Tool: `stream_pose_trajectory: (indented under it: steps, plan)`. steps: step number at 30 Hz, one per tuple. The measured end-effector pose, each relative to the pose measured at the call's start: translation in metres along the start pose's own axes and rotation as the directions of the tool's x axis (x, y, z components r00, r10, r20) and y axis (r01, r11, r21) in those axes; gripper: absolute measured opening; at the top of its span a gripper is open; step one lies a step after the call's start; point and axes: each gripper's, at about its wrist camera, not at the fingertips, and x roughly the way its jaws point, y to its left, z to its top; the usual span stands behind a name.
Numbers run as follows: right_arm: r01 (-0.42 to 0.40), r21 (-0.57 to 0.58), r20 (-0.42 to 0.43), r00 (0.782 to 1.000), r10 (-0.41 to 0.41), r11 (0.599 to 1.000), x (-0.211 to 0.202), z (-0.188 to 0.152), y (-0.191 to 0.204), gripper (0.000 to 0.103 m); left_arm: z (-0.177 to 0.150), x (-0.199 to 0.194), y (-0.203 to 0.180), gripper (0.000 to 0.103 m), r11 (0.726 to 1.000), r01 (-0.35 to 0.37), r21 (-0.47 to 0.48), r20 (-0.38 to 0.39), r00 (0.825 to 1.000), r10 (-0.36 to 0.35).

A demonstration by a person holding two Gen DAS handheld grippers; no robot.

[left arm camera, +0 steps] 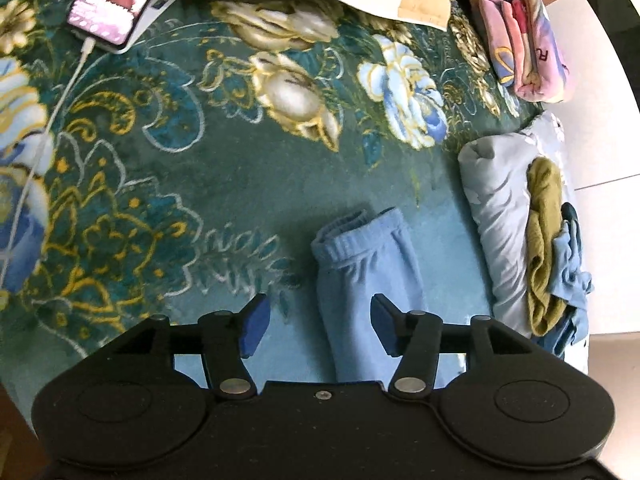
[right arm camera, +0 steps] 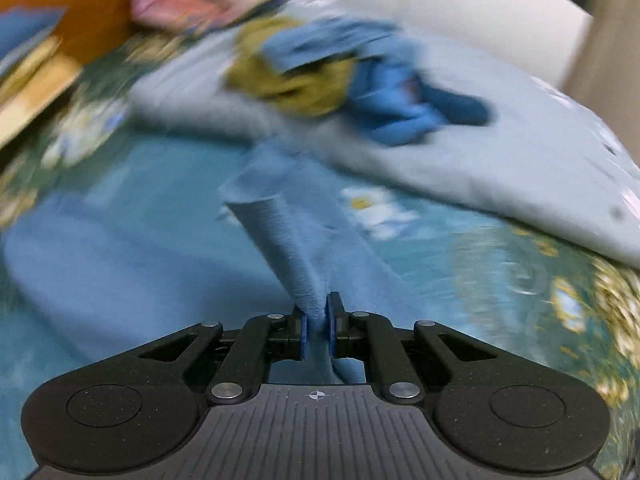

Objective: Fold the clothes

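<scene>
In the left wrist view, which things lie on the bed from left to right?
Phone with white cable → light blue pants → grey folded quilt → olive garment on the quilt.

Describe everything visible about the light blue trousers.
The light blue trousers look like soft fleece with a ribbed elastic waistband. In the left wrist view they lie folded lengthwise on the green floral blanket, waistband pointing away, under the open left gripper, which touches nothing. In the blurred right wrist view the right gripper is shut on a raised fold of them.
</scene>
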Motion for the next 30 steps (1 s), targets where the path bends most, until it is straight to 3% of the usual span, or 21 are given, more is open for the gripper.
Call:
stream_pose_trajectory:
  steps: [6,8,12,16,18,19,23,25,27,30]
  plan:
    - [-0.014,-0.063,-0.079,0.997,0.009,0.998,0.034,-0.005,0.051,0.008,-0.006,0.003,0.020,0.056,0.999,-0.021,-0.026,-0.028,0.999,0.020]
    - [-0.023,-0.068,-0.089,0.996,0.017,0.997,0.038,-0.004,0.058,0.015,-0.007,0.007,0.022,0.056,0.999,-0.028,-0.027,-0.037,0.999,0.027]
    - [-0.119,-0.059,-0.077,0.990,0.115,0.991,0.024,-0.007,0.056,0.021,-0.009,0.016,0.021,0.057,0.999,-0.025,-0.028,-0.055,0.998,0.024]
    - [-0.223,-0.049,-0.060,0.974,0.220,0.974,0.008,-0.011,0.053,0.038,-0.014,0.026,0.006,0.059,1.000,0.011,-0.005,-0.082,0.997,-0.011]
    - [-0.270,-0.043,-0.045,0.962,0.268,0.962,-0.002,-0.013,0.050,0.041,-0.018,0.032,-0.005,0.064,0.999,0.038,0.016,-0.103,0.994,-0.036]
    - [-0.268,-0.041,-0.029,0.963,0.267,0.962,-0.007,-0.014,0.046,0.046,-0.020,0.035,-0.011,0.065,0.998,0.048,0.031,-0.111,0.993,-0.044]
    - [-0.224,-0.079,-0.023,0.975,0.223,0.971,-0.006,-0.015,0.033,0.048,-0.027,0.049,-0.032,0.065,0.994,0.068,0.083,-0.145,0.988,-0.056]
    - [-0.245,-0.131,-0.035,0.969,0.243,0.961,0.005,-0.011,0.035,0.051,-0.030,0.054,-0.037,0.065,0.993,0.074,0.087,-0.150,0.987,-0.061]
    - [-0.270,-0.178,-0.047,0.963,0.266,0.946,0.016,-0.007,0.039,0.060,-0.031,0.056,-0.040,0.065,0.993,0.079,0.088,-0.153,0.986,-0.065]
    - [-0.300,-0.224,-0.074,0.954,0.291,0.927,0.030,-0.002,0.044,0.057,-0.032,0.057,-0.040,0.065,0.993,0.070,0.099,-0.155,0.986,-0.054]
